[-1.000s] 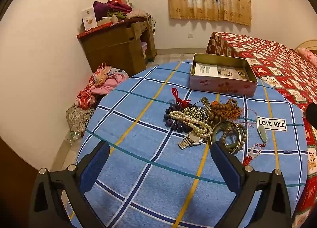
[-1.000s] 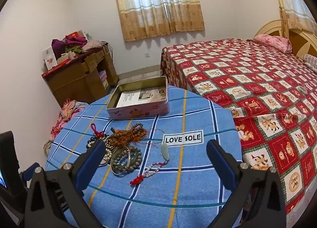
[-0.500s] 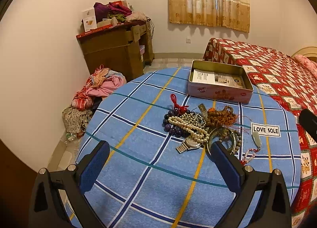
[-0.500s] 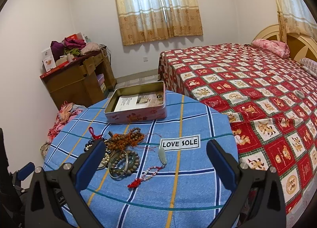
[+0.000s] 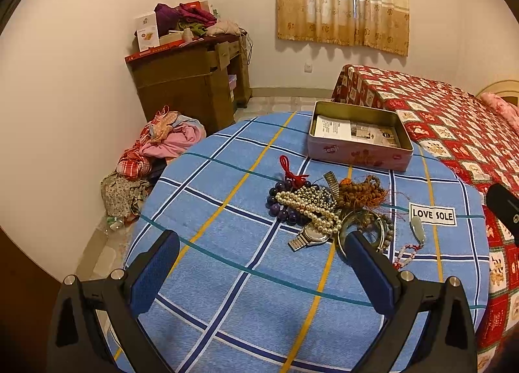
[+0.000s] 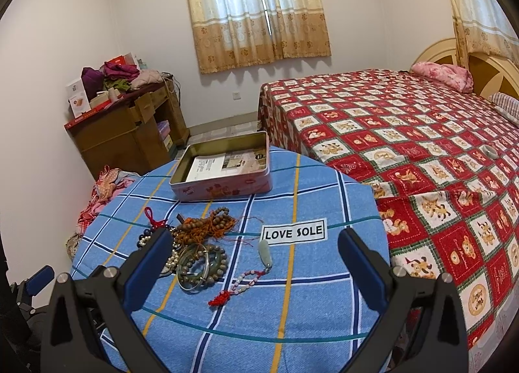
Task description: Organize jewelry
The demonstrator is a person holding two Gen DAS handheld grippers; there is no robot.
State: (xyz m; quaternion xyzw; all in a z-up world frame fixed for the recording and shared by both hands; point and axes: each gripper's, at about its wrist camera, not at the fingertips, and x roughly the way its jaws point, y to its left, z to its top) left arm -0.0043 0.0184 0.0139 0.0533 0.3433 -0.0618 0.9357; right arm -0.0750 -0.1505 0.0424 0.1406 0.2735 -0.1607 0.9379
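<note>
In the left wrist view, the left gripper (image 5: 259,256) hung wide and empty above the jewelry heap (image 5: 327,210), probably to choose one piece. In the right wrist view, the right gripper (image 6: 256,256) was also wide apart; the open tin (image 6: 223,168) waited behind the heap, likely as its destination.

Both cameras have pulled back and risen since the earlier frames. In the left wrist view the jewelry pile (image 5: 327,210) and tin (image 5: 358,139) sit lower; in the right wrist view the pile (image 6: 191,243) has shifted lower right, behind the left finger (image 6: 147,270).
</note>
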